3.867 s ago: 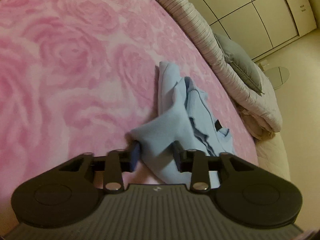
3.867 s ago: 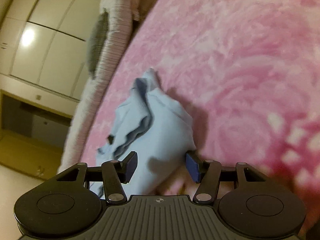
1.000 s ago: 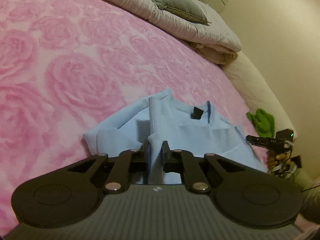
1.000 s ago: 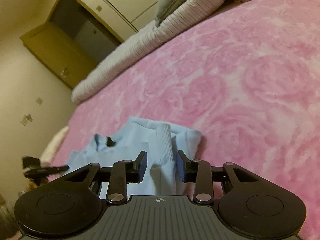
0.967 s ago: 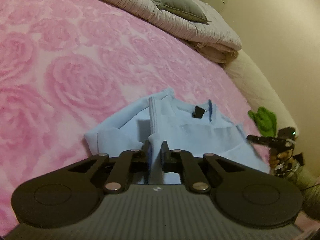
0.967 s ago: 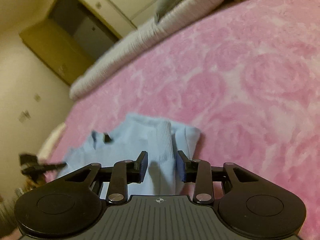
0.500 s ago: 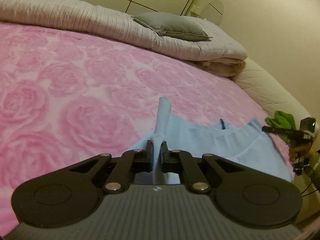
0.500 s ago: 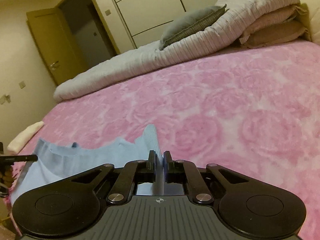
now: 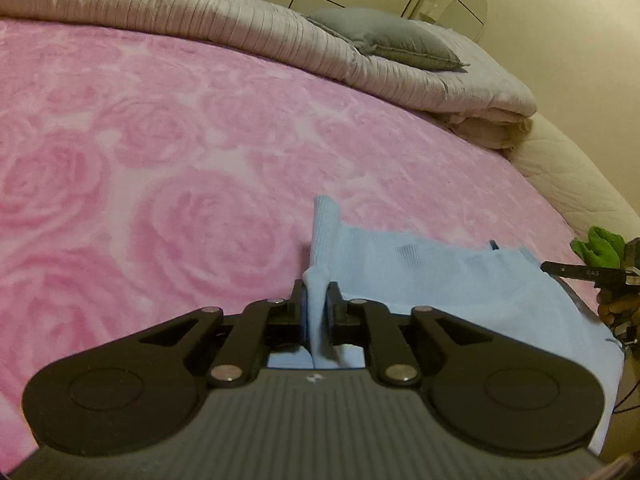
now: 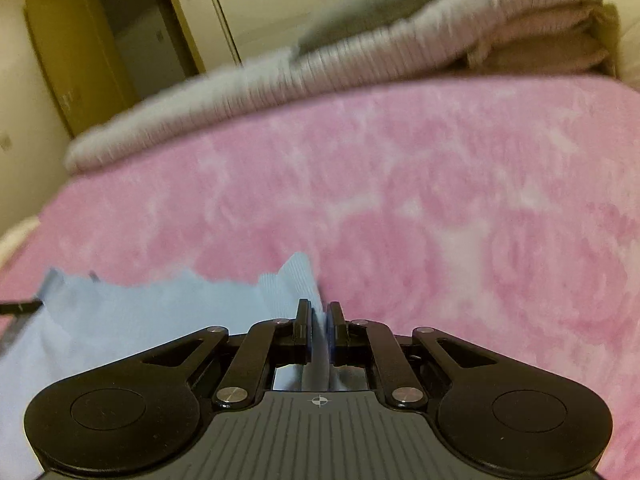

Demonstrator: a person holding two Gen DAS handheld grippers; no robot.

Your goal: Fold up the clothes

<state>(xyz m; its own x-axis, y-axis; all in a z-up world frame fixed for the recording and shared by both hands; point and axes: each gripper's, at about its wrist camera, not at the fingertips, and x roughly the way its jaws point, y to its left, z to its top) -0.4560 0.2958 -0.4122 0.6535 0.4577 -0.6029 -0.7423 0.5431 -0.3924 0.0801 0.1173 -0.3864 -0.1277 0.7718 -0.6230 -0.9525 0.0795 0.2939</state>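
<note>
One light blue sweater hangs stretched over the near edge of the bed, in pink rose blanket; left tongs and right tongs each clench a ribbed corner; one rolled grey duvet with one grey pillow lines the far edge; wide bare blanket lies between; something green sits at the bed's right edge.

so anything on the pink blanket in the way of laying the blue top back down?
Nothing visible. Both the left gripper and right gripper are clamped on the blue top, and the pink blanket ahead is bare up to the folded grey duvet.
</note>
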